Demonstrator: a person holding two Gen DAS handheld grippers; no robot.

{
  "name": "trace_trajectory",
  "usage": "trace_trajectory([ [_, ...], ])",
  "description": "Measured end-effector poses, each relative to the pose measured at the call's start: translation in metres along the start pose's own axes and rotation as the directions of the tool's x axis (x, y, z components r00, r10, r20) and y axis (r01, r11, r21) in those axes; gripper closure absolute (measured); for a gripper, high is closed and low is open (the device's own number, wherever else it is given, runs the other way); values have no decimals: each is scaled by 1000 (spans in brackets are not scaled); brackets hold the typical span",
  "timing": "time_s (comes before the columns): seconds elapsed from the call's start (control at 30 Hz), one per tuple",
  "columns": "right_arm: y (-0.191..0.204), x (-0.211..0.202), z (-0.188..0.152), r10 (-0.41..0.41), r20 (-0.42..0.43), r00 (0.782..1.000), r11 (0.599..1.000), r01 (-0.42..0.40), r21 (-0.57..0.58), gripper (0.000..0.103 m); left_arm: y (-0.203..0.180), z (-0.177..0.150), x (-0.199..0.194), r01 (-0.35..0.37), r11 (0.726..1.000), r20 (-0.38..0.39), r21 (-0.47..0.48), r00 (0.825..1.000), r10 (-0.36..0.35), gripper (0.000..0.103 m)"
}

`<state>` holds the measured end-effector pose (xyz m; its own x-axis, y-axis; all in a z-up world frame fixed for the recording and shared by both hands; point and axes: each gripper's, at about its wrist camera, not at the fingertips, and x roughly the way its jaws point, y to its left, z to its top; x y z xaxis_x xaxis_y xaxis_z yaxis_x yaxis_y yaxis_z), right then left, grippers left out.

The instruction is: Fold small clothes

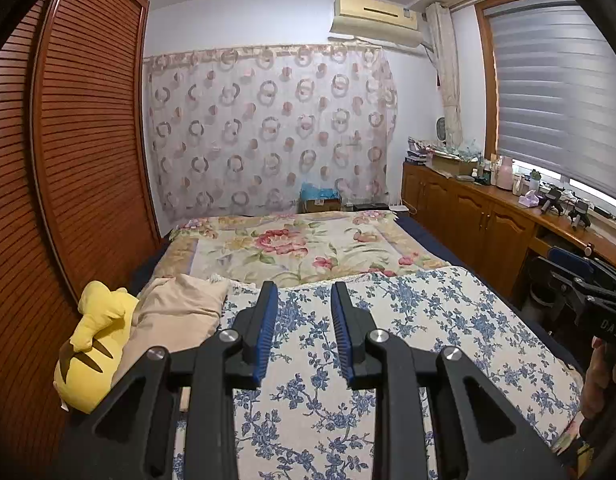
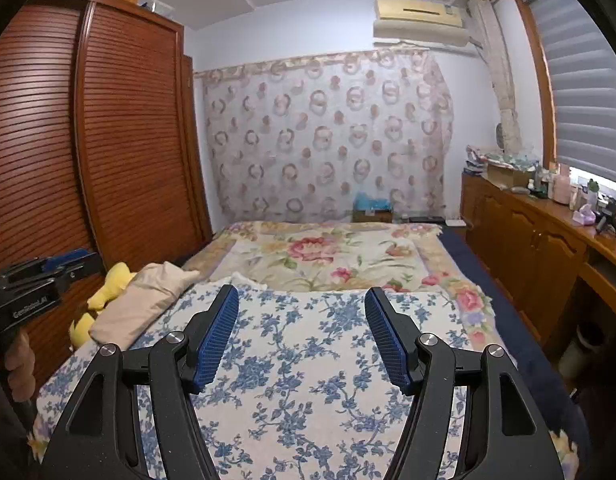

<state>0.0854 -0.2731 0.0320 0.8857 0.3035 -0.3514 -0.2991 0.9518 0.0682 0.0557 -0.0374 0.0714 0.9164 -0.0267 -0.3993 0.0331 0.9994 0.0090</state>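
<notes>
Garment: none seen yet on blue-flowered white bedspread [image 1: 427, 320]. Beige crumpled cloth [image 1: 176, 312] lies forward-left, nearer my L gripper [image 1: 304, 320] (half-open, empty); R gripper [image 2: 302, 332] wide, empty.

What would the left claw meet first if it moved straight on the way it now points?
Probably the blue-flowered sheet on the bed, near its far edge. The left claw is open and empty, held above the bed; depth is hard to judge through the fisheye.

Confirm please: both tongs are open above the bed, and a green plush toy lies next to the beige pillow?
Not quite: the plush toy is yellow, not green, as the left wrist view shows. The rest holds: left tongs and right tongs are open above the bed, toy beside the pillow.
</notes>
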Motion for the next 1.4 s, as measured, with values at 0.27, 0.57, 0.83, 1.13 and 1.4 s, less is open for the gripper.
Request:
trace_trajectory([
  [0.27,-2,-1,-2,1,-3,1000,1000,-1,1,35,2,0,-2,-13,1000,7,-8,1000,13,77],
  [0.57,-2,-1,-2,0,-4,1000,1000,0,3,35,2,-2,-1,-18,1000,7,-11,1000,18,77],
  [0.83,-2,-1,-2,0,-4,1000,1000,0,2,35,5,-3,0,-22,1000,11,-15,1000,22,76],
  [1.13,-2,-1,-2,-1,-5,1000,1000,1,3,35,7,-5,-2,-22,1000,10,-13,1000,22,76],
  [1.4,-2,-1,-3,0,-8,1000,1000,0,2,35,7,-4,-2,-22,1000,11,-15,1000,22,76],
])
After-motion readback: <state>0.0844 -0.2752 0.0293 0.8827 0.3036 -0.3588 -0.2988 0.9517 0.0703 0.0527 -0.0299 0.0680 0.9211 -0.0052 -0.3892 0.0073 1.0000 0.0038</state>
